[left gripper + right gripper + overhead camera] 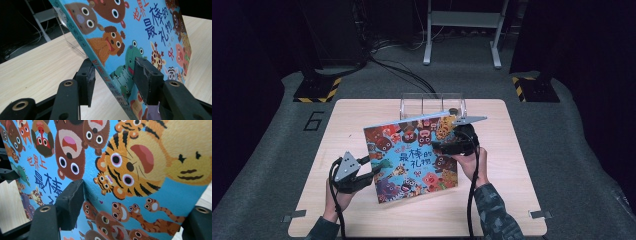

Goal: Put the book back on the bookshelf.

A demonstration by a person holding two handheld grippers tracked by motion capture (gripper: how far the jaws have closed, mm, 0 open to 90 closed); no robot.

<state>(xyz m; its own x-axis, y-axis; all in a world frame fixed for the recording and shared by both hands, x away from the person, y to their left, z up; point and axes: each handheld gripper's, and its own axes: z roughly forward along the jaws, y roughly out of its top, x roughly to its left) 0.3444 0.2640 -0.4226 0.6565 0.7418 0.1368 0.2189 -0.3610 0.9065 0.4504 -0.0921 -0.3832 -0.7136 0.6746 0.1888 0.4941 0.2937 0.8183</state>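
Observation:
A picture book point(412, 155) with a blue cover full of cartoon animals is held tilted above the wooden table point(357, 120). My left gripper point(372, 172) grips its left edge. In the left gripper view the book's spine point(105, 75) sits pinched between the two black pads, so that gripper point(115, 77) is shut on it. My right gripper point(442, 145) is at the book's right edge. In the right gripper view the cover point(150, 170) passes between widely spread jaws; the gripper point(135, 207) is open, with one pad point(71, 202) against the cover.
A clear plastic box point(432, 102) stands at the table's far edge, just behind the book, and its corner point(71, 40) shows past the spine. Bare tabletop point(37, 65) lies to the left. Cables and a metal stand are on the floor beyond.

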